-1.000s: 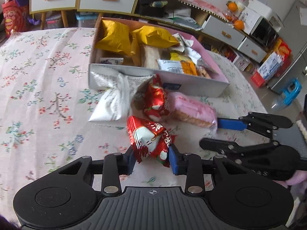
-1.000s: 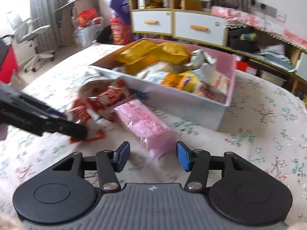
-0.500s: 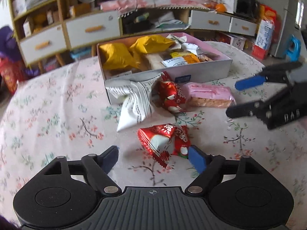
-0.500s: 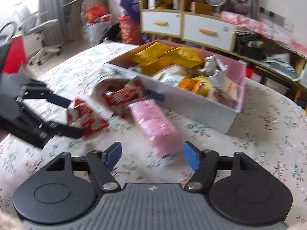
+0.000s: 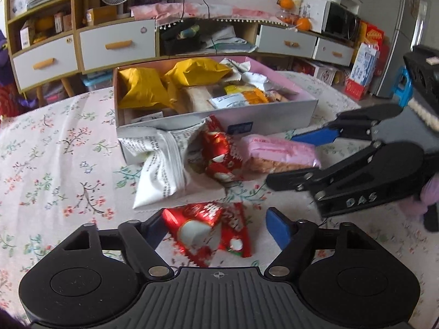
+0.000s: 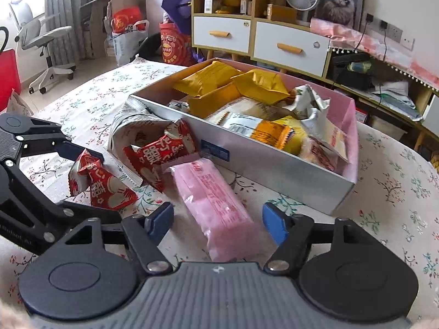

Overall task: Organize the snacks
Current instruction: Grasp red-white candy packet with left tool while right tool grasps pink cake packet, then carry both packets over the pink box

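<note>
Your left gripper (image 5: 216, 226) sits at the left of the cluster with its jaws apart. They have just been closing a little after springing wide. The red snack packet (image 5: 208, 230) lies on the floral tablecloth (image 5: 55, 164) between the blue pads. The left pad appears to touch the wrapper's edge while the right pad stands clear; the wrapper is blurred there, so contact is not certain.

Beyond it, moving right, a white printed packet (image 5: 162, 164) leans against the front wall of the snack box (image 5: 274, 115). Just beside that lies a second red packet (image 5: 219, 156), also against the box front.

Next comes the pink packet (image 6: 216, 208), lying flat on the cloth with its far end near the box wall. Your right gripper (image 6: 218, 219) straddles its near end. Those jaws are likewise parted and have just been narrowing. Both pads stand off the wrapper with cloth visible on either side, so nothing is clamped.

The box behind holds two yellow bags (image 6: 230, 82) at its left end. Mixed white and orange packets (image 6: 274, 128) fill the right end.
</note>
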Demonstrator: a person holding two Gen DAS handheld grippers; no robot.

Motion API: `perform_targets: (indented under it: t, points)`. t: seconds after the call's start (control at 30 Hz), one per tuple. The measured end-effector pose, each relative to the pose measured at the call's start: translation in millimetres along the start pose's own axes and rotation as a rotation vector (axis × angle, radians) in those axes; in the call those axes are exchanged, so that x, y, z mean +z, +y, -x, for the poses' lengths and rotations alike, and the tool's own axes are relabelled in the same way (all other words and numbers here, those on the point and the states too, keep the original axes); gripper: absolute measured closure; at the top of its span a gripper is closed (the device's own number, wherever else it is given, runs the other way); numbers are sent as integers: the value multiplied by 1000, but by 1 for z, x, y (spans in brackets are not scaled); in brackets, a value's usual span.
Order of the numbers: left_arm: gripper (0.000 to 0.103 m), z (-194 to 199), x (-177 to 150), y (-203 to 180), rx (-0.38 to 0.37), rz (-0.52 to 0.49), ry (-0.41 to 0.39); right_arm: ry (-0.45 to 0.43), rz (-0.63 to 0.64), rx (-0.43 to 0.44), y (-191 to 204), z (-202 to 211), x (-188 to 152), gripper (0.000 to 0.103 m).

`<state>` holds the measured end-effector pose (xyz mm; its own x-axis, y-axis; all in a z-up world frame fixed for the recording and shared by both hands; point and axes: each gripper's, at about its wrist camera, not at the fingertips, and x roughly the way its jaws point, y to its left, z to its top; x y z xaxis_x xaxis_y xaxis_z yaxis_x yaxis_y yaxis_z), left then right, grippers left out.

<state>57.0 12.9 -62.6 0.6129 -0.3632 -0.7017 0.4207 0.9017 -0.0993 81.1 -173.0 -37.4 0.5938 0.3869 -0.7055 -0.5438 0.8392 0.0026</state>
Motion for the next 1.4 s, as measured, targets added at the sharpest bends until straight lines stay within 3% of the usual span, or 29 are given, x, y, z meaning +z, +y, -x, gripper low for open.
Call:
perform_targets:
  t: [0.27,0.53,0.9,1.4]
  points:
    - [57,2,3,5,9,44,11,14,10,44,6,5,-1,54]
    - [68,5,4,7,19,76,32,23,9,50,12,6,1,70]
    - [69,14,9,3,4,102,28,14,-36,20,5,16,4,73]
    - [69,32,39,-9,30,138,-78,-78,-188,-20,-11,33,25,73]
